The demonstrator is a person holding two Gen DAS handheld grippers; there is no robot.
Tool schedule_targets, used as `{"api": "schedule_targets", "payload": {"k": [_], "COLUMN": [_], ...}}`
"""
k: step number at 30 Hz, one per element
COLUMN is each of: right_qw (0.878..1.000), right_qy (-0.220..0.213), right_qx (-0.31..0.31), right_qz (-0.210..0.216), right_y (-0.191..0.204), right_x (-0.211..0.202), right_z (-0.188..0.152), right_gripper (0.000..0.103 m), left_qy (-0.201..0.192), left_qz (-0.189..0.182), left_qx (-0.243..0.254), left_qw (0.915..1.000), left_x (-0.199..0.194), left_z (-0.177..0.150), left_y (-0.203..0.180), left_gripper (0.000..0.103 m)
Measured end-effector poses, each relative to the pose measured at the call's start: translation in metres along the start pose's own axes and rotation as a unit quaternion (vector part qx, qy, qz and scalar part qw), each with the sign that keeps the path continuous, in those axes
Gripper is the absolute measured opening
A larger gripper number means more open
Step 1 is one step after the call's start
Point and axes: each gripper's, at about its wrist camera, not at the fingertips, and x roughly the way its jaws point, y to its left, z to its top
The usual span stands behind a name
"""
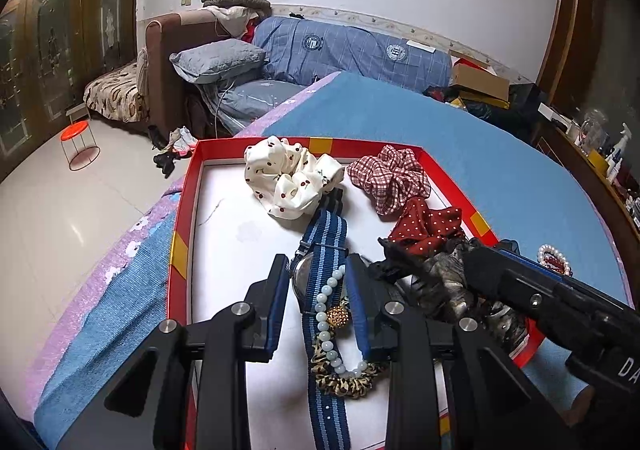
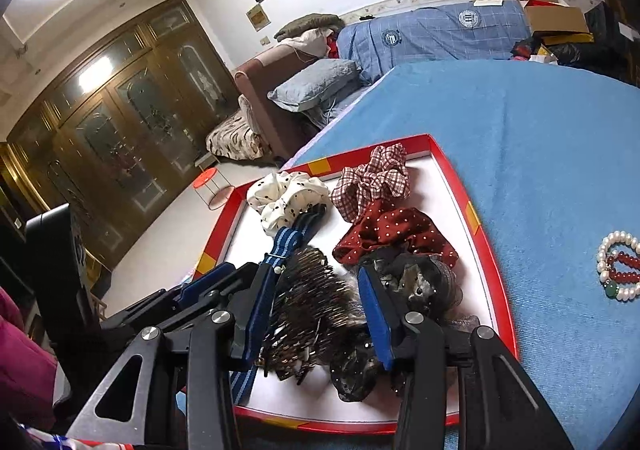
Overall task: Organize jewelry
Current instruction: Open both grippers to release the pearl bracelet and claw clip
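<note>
A red tray [image 1: 187,186] with a white floor lies on the blue bed cover. In it are a white cherry scrunchie [image 1: 288,182], a red checked scrunchie [image 1: 388,178], a dark red dotted scrunchie [image 1: 428,226], a watch on a blue striped strap [image 1: 324,234], a pale bead bracelet [image 1: 324,314] and a leopard scrunchie [image 1: 344,382]. My left gripper [image 1: 318,262] stands open over the watch and beads, its pads clear of them. My right gripper [image 2: 316,274] is open around a dark hair comb with netting [image 2: 312,302], which rests on the tray. A pearl and red bead bracelet [image 2: 618,266] lies outside the tray.
The blue bed cover [image 2: 520,130] stretches right of and beyond the tray [image 2: 472,210]. The bed's left edge drops to a tiled floor [image 1: 60,218] with a red stool [image 1: 78,146]. A sofa with pillows [image 1: 220,58] stands behind. A magenta sleeve [image 2: 24,350] shows at lower left.
</note>
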Motion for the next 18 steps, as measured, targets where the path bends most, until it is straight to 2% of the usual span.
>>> {"api": "schedule_targets", "payload": {"k": [18], "right_qw": [0.998], "right_qy": [-0.042], "right_qx": [0.034], "right_qz": [0.022], "right_y": [-0.026], "right_x": [-0.044], "right_z": [0.001], "right_gripper": [0.048], "left_qy": [-0.008], "left_qz": [0.001], "left_qx": [0.018], "left_qw": [0.9998], "left_x": [-0.018], "left_z": [0.000], "left_y": [-0.018], "left_gripper": [0.031]}}
